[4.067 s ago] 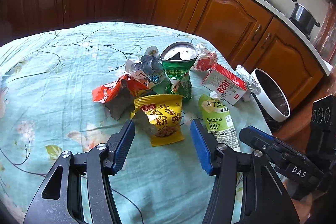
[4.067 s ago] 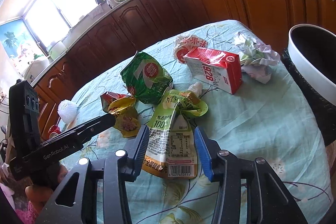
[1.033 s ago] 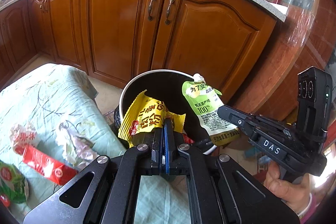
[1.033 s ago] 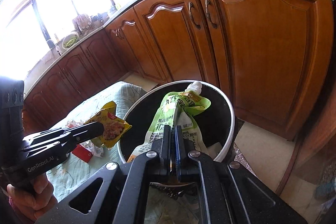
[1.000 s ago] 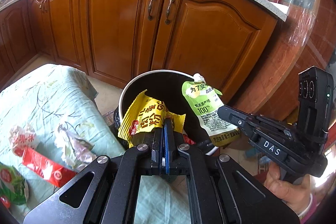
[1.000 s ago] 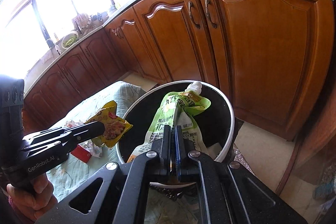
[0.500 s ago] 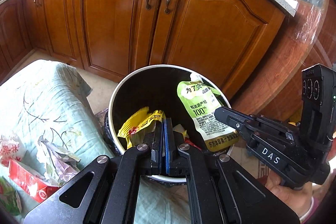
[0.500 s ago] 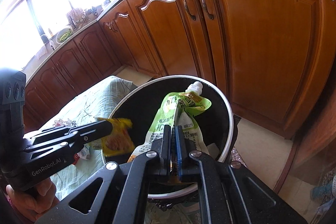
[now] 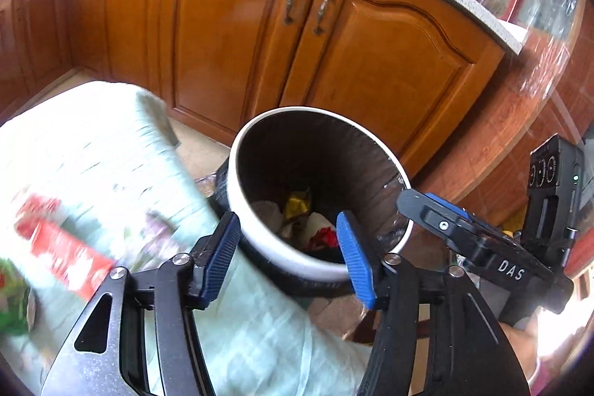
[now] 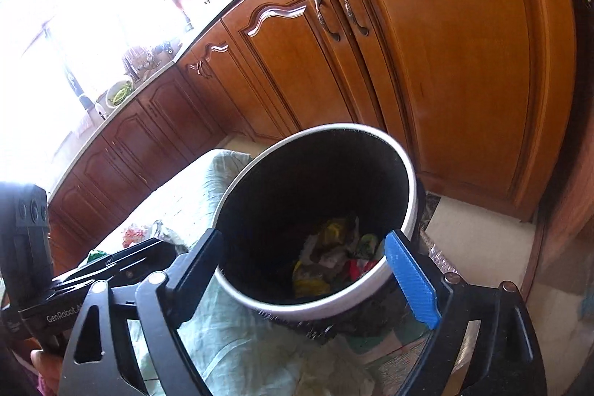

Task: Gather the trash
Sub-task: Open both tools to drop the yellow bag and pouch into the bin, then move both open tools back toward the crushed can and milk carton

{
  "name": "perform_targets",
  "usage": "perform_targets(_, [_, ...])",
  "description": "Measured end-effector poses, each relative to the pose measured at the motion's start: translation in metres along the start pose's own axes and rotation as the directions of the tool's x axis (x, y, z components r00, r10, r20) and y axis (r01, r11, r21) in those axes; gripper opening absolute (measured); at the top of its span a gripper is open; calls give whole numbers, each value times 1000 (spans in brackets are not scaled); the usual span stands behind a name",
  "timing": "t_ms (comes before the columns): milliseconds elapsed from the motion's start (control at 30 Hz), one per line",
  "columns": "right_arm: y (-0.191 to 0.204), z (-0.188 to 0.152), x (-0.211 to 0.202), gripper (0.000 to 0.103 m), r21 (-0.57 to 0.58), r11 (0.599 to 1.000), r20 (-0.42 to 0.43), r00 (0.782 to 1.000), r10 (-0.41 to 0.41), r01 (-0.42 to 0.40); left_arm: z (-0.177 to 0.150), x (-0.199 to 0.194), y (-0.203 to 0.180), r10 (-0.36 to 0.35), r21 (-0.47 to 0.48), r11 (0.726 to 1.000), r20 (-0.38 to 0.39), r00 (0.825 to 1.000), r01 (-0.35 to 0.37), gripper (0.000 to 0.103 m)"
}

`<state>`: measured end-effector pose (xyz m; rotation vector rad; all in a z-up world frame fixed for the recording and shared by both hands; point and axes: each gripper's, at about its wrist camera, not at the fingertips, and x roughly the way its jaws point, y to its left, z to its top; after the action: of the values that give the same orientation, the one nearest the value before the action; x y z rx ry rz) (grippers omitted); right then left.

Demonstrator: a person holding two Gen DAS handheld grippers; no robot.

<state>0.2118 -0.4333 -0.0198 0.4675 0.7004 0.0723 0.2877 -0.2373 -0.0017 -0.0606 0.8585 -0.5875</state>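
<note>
While both grippers, left gripper (image 9: 287,251) and right gripper (image 10: 308,270), gape empty: white-rimmed bin (image 9: 237,173), wrappers (image 10: 326,262) inside.

Spread right claw (image 10: 315,270) above trash bin (image 10: 404,169)

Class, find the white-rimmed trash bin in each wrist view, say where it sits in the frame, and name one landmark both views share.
Left wrist view: the trash bin sits at centre, just beyond the open left gripper.
Right wrist view: the trash bin sits centre to lower right, between the open right gripper fingers.
Shared landmark: the paired cabinet door handles behind it.
</note>
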Motion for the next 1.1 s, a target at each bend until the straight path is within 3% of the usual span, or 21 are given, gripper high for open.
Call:
perform_targets(167, [12, -19, -5, 93, 4, 999, -14, 999, 34, -33, -29, -34, 24, 31, -49, 998, 34, 999, -30, 68])
perform_targets(633, [54, -54, -17, 94, -14, 992, -43, 991, 127, -128, -84, -99, 87, 126, -197, 974, 65, 990, -111, 68])
perform_targets(1100, [92, -75, -32, 94, -110, 979, 6, 985, 174, -172, -113, -133, 110, 157, -253, 958, 65, 985, -136, 68])
